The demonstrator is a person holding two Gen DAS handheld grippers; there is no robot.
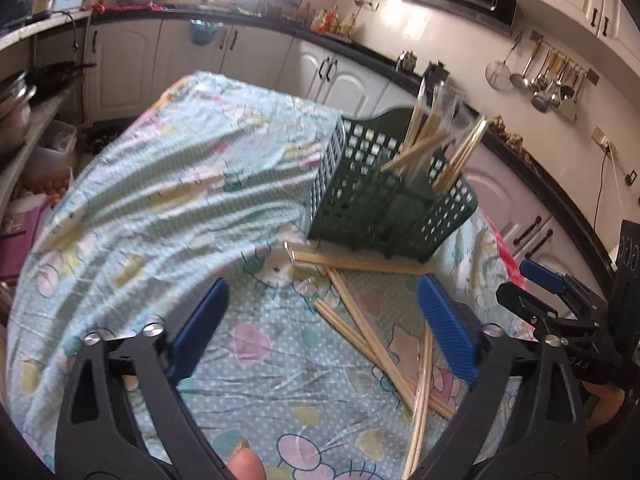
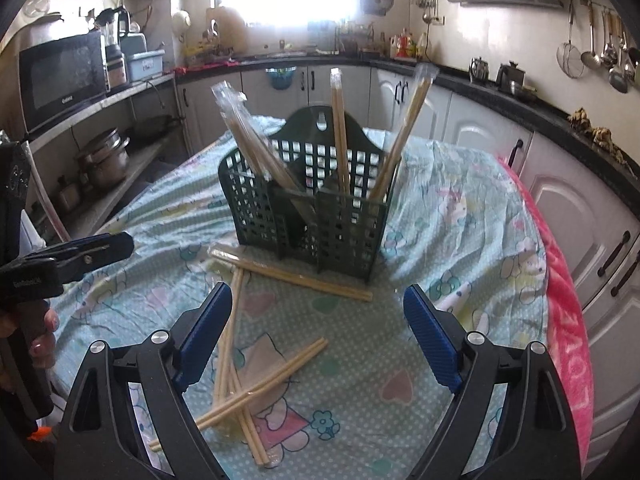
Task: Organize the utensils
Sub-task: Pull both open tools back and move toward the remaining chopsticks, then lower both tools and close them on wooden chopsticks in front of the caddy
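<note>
The job looks partly done. Several wrapped chopstick pairs [image 2: 340, 128] already stand in the green utensil basket [image 2: 308, 216] at frame centre on the cloth-covered worktop [image 2: 460, 216]. Loose chopstick pairs [image 2: 244, 364] lie crossed in the lower centre, and one more pair [image 2: 292, 274] lies just before the basket. Both the left tongs [image 1: 320, 328] and right tongs [image 2: 316, 336] are spread and empty.
</note>
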